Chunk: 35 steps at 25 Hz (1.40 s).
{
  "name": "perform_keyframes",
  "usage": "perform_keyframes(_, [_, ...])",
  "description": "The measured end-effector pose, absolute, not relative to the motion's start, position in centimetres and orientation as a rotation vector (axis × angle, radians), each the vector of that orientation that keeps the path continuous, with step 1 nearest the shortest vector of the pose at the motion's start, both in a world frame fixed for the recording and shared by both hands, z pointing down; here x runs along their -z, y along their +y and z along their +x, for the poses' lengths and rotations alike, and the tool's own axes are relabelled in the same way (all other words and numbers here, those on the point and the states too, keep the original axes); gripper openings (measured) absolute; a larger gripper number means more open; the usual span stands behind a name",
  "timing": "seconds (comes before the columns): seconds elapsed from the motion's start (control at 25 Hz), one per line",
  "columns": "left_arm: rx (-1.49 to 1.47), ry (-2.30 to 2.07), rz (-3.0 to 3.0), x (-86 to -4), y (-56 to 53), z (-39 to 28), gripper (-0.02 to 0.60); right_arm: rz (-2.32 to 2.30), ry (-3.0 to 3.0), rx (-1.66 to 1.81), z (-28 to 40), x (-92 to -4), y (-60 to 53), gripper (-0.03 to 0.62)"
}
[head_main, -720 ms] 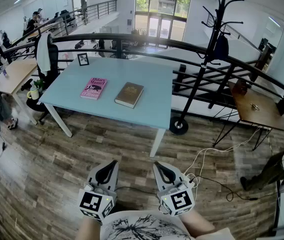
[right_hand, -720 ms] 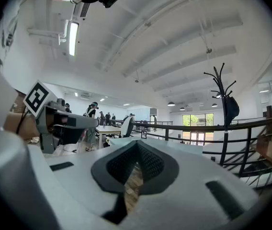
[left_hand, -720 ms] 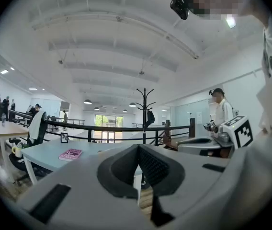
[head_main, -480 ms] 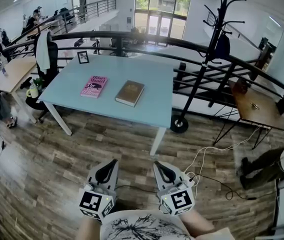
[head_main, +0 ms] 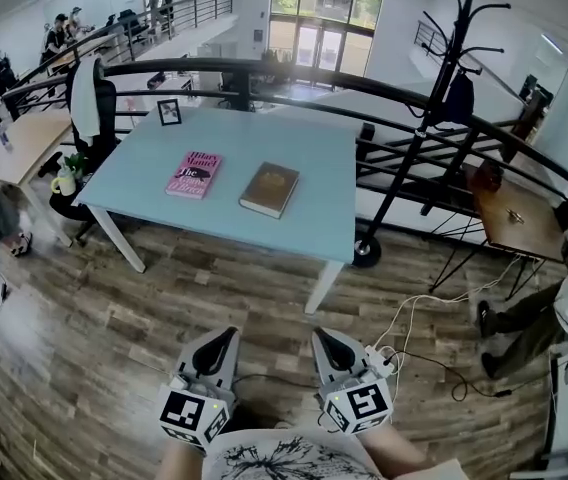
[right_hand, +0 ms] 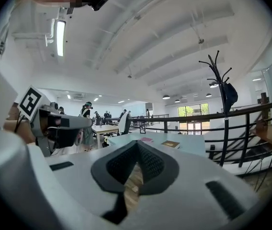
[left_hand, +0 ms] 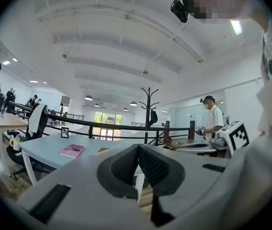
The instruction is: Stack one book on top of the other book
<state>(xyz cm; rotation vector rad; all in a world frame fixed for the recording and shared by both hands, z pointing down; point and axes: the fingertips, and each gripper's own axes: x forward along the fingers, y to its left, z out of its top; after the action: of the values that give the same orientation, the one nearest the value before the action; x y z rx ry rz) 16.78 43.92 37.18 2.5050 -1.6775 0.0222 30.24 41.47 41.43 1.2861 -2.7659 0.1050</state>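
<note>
Two books lie flat, covers up, on a pale blue table (head_main: 264,133), neither stacked.
- Pink book (head_main: 193,174): left half of the table, closer to the left edge than to the middle. Long axis runs from near edge to far edge, its far end leaning slightly right. The cover print's top is toward the far edge.
- Brown book (head_main: 270,189): about mid-table, just right of the pink one, with a strip of bare tabletop between them. Its long axis is roughly parallel to the pink book's, with the same slight lean. It sits a little closer to the near edge.

Tools:
- Left gripper (head_main: 222,340) and right gripper (head_main: 326,342) are low and close to the person's body, side by side, tips aimed toward the table.
- Both pairs of jaws are pressed together with nothing between them.
- Both are well apart from the table; wooden floor (head_main: 144,308) lies between them and its near edge.

Surroundings:
- Small picture frame (head_main: 169,112) stands upright near the far left corner.
- Dark railing (head_main: 294,73) runs behind the far edge.
- Black coat rack (head_main: 434,98) stands off the right edge, its base by the near right corner.
- Office chair (head_main: 89,108) draped in white is off the left edge, with a wooden desk (head_main: 24,143) beyond it.
- Cables (head_main: 424,333) trail on the floor to the right.
- A person (head_main: 544,313) is at the far right.
</note>
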Motion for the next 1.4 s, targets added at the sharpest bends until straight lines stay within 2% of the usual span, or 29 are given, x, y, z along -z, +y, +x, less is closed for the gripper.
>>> perform_keyframes(0.76, [-0.096,-1.545,2.542,-38.4,28.3,-4.4,0.011,1.467,-2.553,-0.234,11.9,-44.2,26.7,-0.008])
perform_keyframes(1.04, [-0.110,-1.492,2.517,-41.1,23.2,-6.2,0.011,1.493,-2.496,-0.289,10.4,-46.7,21.4,-0.008])
perform_keyframes(1.4, [-0.132,-1.598,2.532,-39.7,12.6,-6.8,0.011,1.482,-2.547,-0.284,10.9,-46.9,9.1,-0.008])
